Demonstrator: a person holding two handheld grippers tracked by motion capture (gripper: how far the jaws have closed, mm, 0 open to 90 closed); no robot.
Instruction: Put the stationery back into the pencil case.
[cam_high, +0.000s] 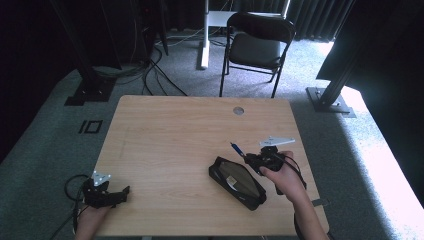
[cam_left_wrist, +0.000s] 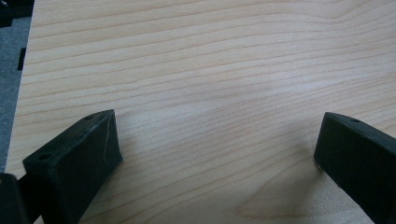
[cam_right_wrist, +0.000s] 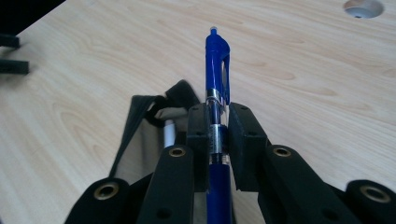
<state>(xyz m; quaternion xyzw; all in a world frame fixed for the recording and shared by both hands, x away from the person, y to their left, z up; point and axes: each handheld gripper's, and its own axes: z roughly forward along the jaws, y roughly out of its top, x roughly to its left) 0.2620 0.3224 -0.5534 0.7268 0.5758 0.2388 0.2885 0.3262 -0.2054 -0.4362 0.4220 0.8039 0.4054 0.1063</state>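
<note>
A blue pen (cam_right_wrist: 217, 79) is clamped between the jaws of my right gripper (cam_right_wrist: 218, 122), its clip end pointing away over the wood; in the high view that pen (cam_high: 236, 149) sticks out up-left of the right gripper (cam_high: 248, 158). Just below it lies a black pencil case (cam_high: 237, 182), open, with a white item (cam_right_wrist: 168, 133) showing inside its mouth (cam_right_wrist: 140, 135). My left gripper (cam_high: 124, 192) rests at the table's front left corner, its jaws wide apart over bare wood (cam_left_wrist: 219, 140) with nothing between them.
The light wooden table (cam_high: 170, 140) has a round cable hole (cam_high: 238, 110) near its far edge. A black folding chair (cam_high: 255, 45) stands beyond the table on grey carpet. Cables (cam_high: 150, 75) and dark stand bases (cam_high: 87, 92) lie at the far left.
</note>
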